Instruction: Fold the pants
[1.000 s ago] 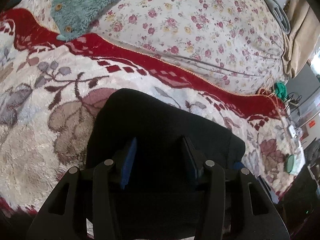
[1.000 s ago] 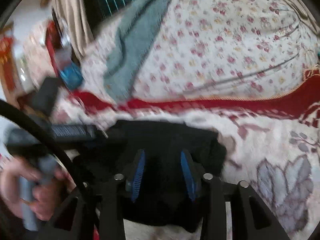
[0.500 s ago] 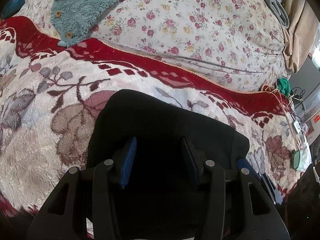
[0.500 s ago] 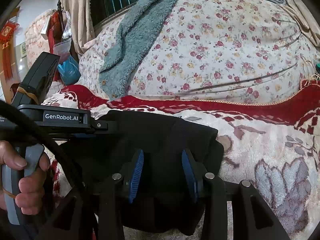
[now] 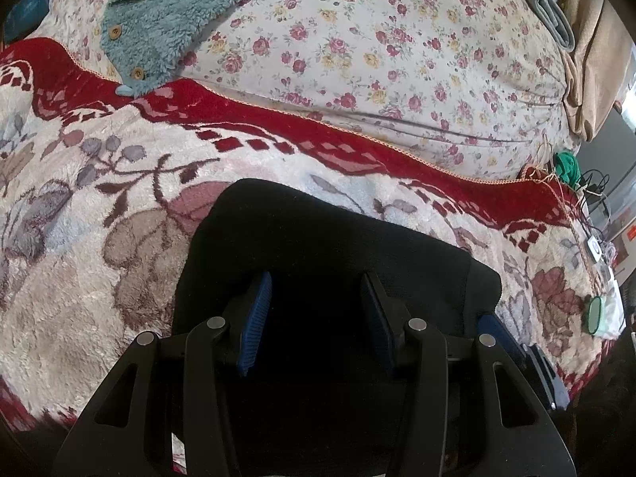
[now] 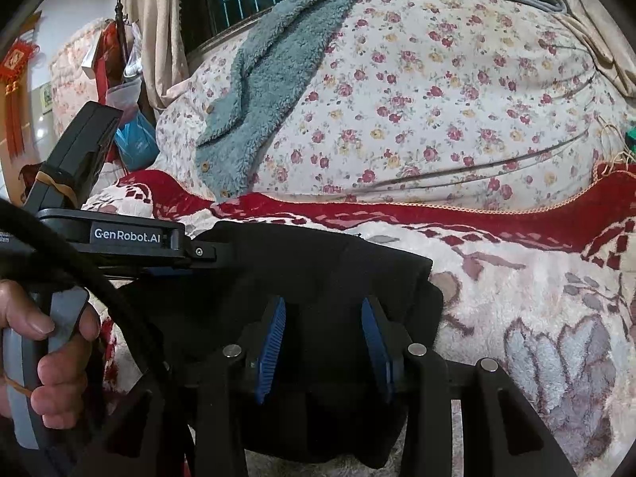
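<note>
Both grippers hung over the pants, a black folded bundle lying on the blanket. On the left gripper the blue pads stood about half apart with only dark cloth showing between them; whether they pinched it could not be told. The right gripper looked the same, jaws parted over the fabric, grip unclear. A hand held the left tool's grey handle at 9 o'clock in the right view. Beyond the pants, at 12 o'clock, sat a floral quilt.
</note>
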A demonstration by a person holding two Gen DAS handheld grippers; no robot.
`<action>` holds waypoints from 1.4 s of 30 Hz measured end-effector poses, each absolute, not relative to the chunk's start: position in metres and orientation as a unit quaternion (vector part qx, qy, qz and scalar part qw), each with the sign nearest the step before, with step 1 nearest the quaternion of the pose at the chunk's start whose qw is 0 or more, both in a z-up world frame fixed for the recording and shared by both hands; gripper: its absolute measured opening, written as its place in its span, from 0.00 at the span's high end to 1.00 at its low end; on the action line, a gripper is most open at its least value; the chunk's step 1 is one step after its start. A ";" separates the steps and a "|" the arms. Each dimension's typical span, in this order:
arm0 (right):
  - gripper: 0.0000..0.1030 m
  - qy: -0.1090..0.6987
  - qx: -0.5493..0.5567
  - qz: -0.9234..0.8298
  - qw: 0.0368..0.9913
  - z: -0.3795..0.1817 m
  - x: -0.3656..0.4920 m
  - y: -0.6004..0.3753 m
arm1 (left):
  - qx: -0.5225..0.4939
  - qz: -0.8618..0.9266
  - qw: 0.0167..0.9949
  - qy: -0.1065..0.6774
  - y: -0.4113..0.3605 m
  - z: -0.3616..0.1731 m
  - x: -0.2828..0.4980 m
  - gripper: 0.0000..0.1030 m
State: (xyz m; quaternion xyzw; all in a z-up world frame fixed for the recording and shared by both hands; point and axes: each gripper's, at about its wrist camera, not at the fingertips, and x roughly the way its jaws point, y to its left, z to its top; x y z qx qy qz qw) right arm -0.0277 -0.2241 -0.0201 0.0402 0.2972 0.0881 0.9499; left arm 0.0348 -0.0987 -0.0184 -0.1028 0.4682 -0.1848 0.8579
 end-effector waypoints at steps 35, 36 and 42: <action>0.40 0.353 0.343 0.049 0.869 -0.008 -0.048 -0.321 | -0.216 -0.193 0.843 0.453 0.006 0.041 0.044 0.32; 0.39 0.356 0.365 0.052 0.859 -0.013 -0.042 -0.325 | -0.238 -0.182 0.826 0.477 0.016 0.033 0.050 0.31; 0.37 0.364 0.454 0.066 0.810 -0.049 -0.024 -0.335 | -0.343 -0.152 0.707 0.600 0.031 -0.035 0.077 0.31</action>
